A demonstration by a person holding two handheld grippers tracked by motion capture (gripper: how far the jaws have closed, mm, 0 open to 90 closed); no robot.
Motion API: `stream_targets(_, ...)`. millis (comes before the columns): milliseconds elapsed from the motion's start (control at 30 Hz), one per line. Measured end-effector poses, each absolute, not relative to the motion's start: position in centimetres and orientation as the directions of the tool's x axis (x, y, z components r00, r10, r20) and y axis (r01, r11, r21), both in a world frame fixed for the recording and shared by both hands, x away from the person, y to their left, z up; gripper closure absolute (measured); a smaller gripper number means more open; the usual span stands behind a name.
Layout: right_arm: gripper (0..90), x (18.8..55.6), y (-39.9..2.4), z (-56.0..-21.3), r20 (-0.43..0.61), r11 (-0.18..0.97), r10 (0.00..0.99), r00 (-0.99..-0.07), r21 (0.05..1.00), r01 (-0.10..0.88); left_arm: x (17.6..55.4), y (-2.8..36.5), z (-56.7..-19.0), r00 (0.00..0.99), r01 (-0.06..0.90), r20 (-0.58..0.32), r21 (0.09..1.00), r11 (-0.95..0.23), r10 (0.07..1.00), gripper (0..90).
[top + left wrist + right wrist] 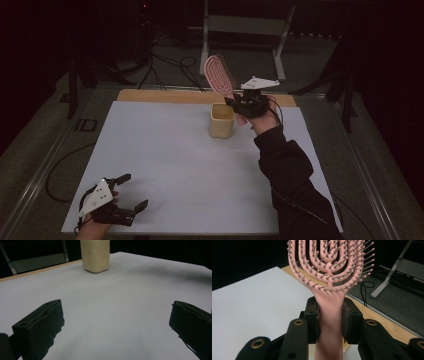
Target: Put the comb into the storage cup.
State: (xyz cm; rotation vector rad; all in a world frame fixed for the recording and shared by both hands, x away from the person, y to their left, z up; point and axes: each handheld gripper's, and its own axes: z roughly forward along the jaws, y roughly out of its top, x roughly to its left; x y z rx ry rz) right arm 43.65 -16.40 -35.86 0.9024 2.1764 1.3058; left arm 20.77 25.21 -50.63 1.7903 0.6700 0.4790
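Note:
A pink hairbrush (218,75) with a vented, bristled head is held up in the air by my right gripper (239,104), whose jaws are shut on its handle just below the head (329,310). The brush hangs just above and behind a cream-coloured cup (221,120) that stands upright on the white table top (165,160). The same cup (95,255) stands at the far end of the left gripper view. My left gripper (131,191) rests near the table's front left corner, open, with nothing between its fingers (42,325).
A wooden strip (160,96) runs along the table's far edge. Beyond it, cables (170,70) lie on the dark floor and a metal stand (245,30) rises. The person's dark sleeve (290,175) crosses the table's right side.

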Motion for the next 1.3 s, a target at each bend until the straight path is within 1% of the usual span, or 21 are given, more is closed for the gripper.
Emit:
stream_targets(133,70.3,44.2,-15.9,-36.0,-0.028,0.331,0.725,-0.688,0.890,0.313,20.8,25.2,-50.6,0.757,0.205,-0.010,0.953,-0.222,0.653,0.0)
stream_targets(433,70.3,45.3,-14.7,-36.2,-0.041,0.334,0.711,-0.702,0.898,0.286,20.7,25.3,-50.6,0.758,0.204,-0.012,0.954,-0.219,0.652,0.0)
stream_targets(467,70.3,45.7,-14.5,-36.3,-0.040,0.326,0.704,-0.709,0.906,0.272,20.8,25.3,-50.5,0.760,0.203,-0.013,0.955,-0.218,0.650,0.0)
stream_targets(833,70.3,47.4,-14.4,-37.5,-0.015,0.272,0.704,-0.710,0.930,0.249,20.7,25.4,-50.6,0.759,0.203,-0.015,0.956,-0.214,0.651,0.0)
stream_targets(1000,70.3,48.0,-14.5,-38.1,-0.012,0.240,0.702,-0.712,0.945,0.221,20.7,25.4,-50.6,0.758,0.203,-0.016,0.956,-0.214,0.652,0.0)
stream_targets(1067,70.3,48.3,-14.6,-38.6,-0.013,0.219,0.689,-0.725,0.957,0.191,20.7,25.4,-50.5,0.760,0.201,-0.015,0.956,-0.213,0.650,0.0)
stream_targets(1300,70.3,49.0,-14.3,-39.6,-0.008,0.214,0.672,-0.741,0.959,0.184,20.8,25.4,-50.6,0.760,0.204,-0.018,0.956,-0.213,0.649,0.0)
